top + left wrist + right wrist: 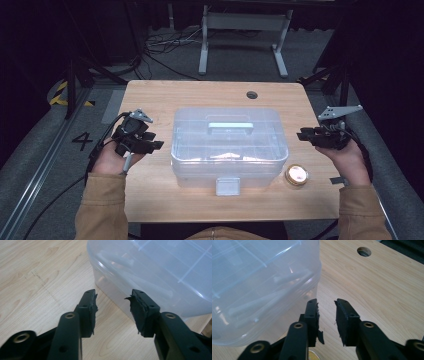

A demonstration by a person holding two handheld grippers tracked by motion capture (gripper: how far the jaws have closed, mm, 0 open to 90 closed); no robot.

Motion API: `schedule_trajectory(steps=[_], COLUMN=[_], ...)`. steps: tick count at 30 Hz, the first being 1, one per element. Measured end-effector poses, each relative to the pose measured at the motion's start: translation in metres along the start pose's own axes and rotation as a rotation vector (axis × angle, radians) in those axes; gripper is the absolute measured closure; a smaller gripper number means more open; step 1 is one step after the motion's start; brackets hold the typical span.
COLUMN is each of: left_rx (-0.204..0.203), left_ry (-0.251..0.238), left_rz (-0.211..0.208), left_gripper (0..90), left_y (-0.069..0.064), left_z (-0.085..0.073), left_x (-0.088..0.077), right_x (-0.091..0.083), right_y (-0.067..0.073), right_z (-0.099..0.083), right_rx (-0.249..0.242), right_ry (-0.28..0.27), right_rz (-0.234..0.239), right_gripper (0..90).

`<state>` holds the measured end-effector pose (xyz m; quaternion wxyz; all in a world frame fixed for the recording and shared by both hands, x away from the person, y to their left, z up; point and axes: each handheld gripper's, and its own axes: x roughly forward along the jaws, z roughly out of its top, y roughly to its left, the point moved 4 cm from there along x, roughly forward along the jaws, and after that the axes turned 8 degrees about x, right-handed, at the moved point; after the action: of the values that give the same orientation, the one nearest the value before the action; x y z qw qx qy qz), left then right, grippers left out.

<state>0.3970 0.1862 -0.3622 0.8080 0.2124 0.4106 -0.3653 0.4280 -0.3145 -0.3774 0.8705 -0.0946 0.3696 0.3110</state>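
**Tongs flank the closed box**

A clear plastic box (229,145) sits mid-counter (150,200), lid on, its pale handle (230,127) lying flat on top and a grey latch (227,186) at the near side. The left tongs (150,142) and right tongs (306,134) hover at either end, both apart and gripping nothing. This looks like the approach before handling the box; next, each pair must close in on a side wall or the latch. The walls are smooth, frosted and round-cornered, likely slippery. A small round gold tin (296,175) rests just beside the box's near right corner on pale wood grain.
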Motion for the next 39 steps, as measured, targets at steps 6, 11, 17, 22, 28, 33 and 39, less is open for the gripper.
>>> schedule_trajectory(steps=[6, 11, 17, 22, 28, 33, 39], left_rx=[-0.024, -0.027, 0.009, 0.015, 0.059, 0.12, 0.159], left_ry=[-0.017, -0.068, -0.076, -0.106, -0.11, -0.11, -0.1], left_rz=[-0.025, -0.043, -0.035, -0.06, -0.087, -0.107, -0.13], left_gripper=[52.2, 53.5, 51.7, 51.4, 51.0, 50.5, 49.7], left_y=[-0.001, -0.001, -0.004, -0.012, -0.021, -0.032, -0.04], left_z=[0.006, 0.009, 0.011, 0.021, 0.041, 0.062, 0.081], left_x=[-0.001, -0.005, -0.006, -0.011, -0.015, -0.015, -0.009], right_x=[-0.011, -0.008, -0.003, -0.003, 0.0, 0.002, 0.004], right_y=[0.002, 0.0, -0.001, -0.001, 0.0, 0.001, 0.002], right_z=[0.0, -0.003, -0.005, -0.006, -0.006, -0.006, -0.007], right_rx=[0.048, 0.084, 0.09, 0.086, 0.081, 0.083, 0.074], right_ry=[-0.025, -0.014, 0.01, 0.019, 0.03, 0.035, 0.041], right_rz=[-0.017, -0.011, -0.001, 0.007, 0.016, 0.02, 0.024], right_gripper=[67.0, 64.6, 62.7, 60.9, 59.1, 57.6, 56.8])
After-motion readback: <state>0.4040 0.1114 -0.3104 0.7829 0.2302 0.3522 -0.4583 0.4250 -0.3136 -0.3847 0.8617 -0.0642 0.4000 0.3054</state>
